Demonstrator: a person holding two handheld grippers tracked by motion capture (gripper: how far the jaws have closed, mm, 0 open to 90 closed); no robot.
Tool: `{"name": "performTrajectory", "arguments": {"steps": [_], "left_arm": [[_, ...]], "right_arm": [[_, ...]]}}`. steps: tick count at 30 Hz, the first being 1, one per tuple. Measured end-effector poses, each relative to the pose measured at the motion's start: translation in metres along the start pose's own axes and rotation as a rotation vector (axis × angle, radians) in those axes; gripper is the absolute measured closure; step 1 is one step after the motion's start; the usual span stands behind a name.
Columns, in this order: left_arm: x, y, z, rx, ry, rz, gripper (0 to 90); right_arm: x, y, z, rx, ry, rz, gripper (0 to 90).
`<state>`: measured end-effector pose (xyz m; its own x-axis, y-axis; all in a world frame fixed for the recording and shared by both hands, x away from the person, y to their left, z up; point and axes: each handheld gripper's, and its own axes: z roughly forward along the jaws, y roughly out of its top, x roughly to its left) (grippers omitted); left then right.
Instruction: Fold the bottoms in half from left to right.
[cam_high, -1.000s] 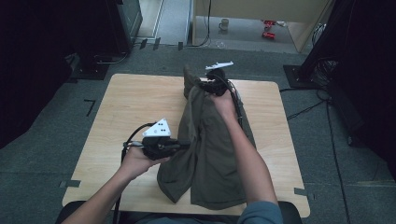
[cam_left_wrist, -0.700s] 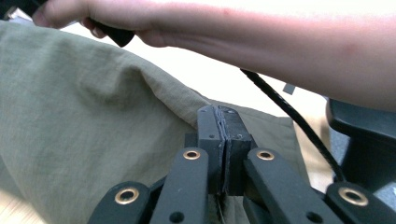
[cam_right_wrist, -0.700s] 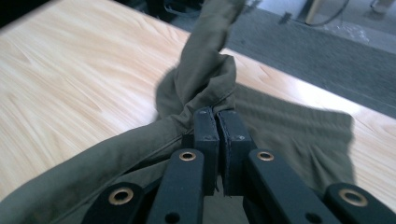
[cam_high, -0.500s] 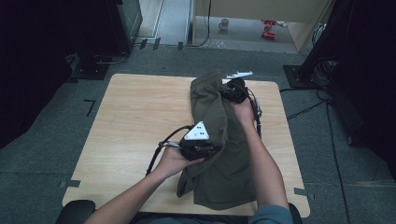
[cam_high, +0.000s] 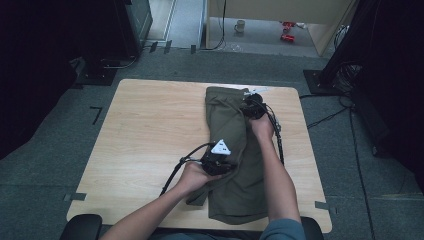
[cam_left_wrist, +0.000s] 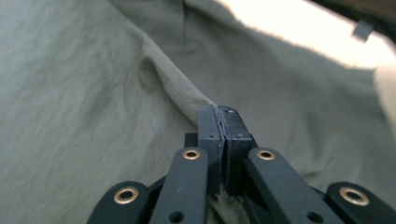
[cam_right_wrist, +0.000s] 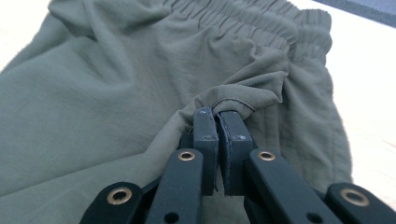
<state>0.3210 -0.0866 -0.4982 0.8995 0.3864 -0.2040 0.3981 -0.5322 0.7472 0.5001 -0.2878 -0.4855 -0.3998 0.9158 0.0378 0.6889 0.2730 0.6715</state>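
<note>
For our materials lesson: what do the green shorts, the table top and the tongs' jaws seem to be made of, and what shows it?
Green shorts: thin matte woven fabric, perhaps cotton or a blend; it creases softly and the waistband is gathered.
Table top: pale wood or wood-look laminate, with faint grain lines.
Right tongs and left tongs: black jaws, likely plastic or coated metal, with brass-coloured rivets.

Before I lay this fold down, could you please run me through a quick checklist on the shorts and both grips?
1. Left gripper shut on cloth: ok.
2. Right gripper shut on a bunched hem by the waistband: ok.
3. Olive shorts fully on the table: not ok, the lower edge reaches the near table edge.
4. Fold lying smooth: not ok, creases near both grips.
5. Cables clear of the cloth: cannot tell.
</note>
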Motion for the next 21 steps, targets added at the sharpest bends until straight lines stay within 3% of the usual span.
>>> {"name": "performTrajectory", "arguments": {"steps": [10, 11, 21], "left_arm": [[0.018, -0.014, -0.001, 0.052, 0.009, -0.02, 89.2], [0.025, -0.016, -0.005, 0.063, 0.011, -0.023, 89.1], [0.062, -0.032, -0.041, 0.094, 0.036, -0.012, 88.7]], "right_arm": [[0.005, -0.007, 0.013, 0.029, 0.009, 0.007, 86.7], [0.007, -0.011, 0.014, 0.001, 0.006, -0.001, 86.7], [0.016, -0.013, 0.018, -0.014, 0.037, 0.004, 86.6]]}}
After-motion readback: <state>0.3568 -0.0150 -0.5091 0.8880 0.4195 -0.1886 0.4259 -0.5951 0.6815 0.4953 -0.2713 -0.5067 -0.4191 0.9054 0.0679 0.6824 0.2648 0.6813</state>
